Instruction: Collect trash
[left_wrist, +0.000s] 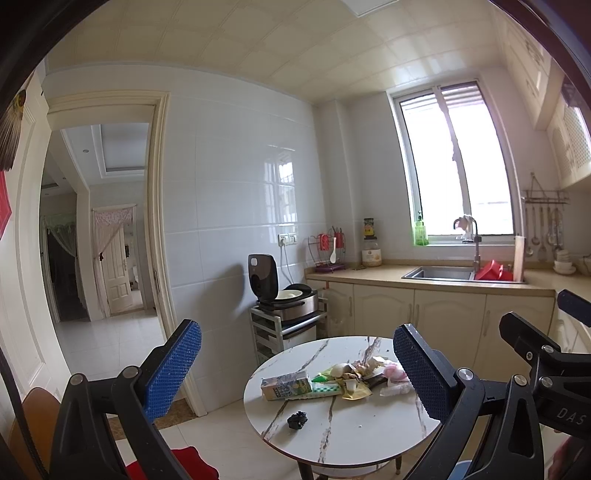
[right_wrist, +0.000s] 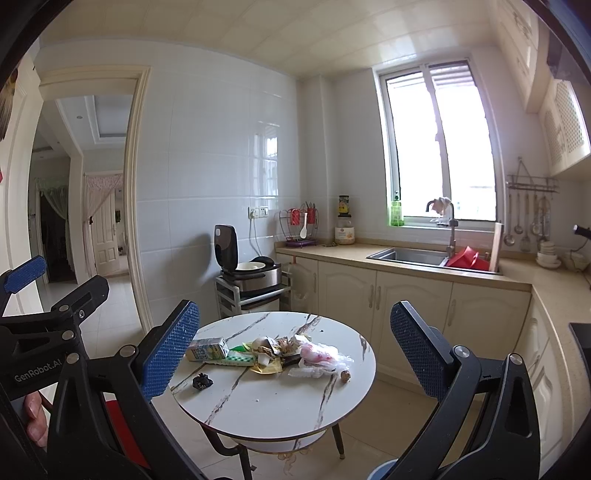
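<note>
A pile of trash (left_wrist: 351, 376) lies on a round white marble table (left_wrist: 354, 439): a drink carton (left_wrist: 286, 385), green and gold wrappers, and pink and clear plastic. A crumpled black piece (left_wrist: 297, 420) lies apart near the front. In the right wrist view I see the same pile (right_wrist: 273, 350), the carton (right_wrist: 207, 348), the black piece (right_wrist: 202, 381), a small brown lump (right_wrist: 346, 376) and the table (right_wrist: 273, 413). My left gripper (left_wrist: 297, 369) is open and empty, short of the table. My right gripper (right_wrist: 295, 350) is open and empty too.
A rice cooker (left_wrist: 284, 291) with its lid up stands on a metal cart behind the table. Cabinets, a counter and a sink (left_wrist: 443, 273) run along the back and right. A doorway (left_wrist: 103, 229) opens at left. A red-cushioned chair (left_wrist: 173, 465) sits near the table.
</note>
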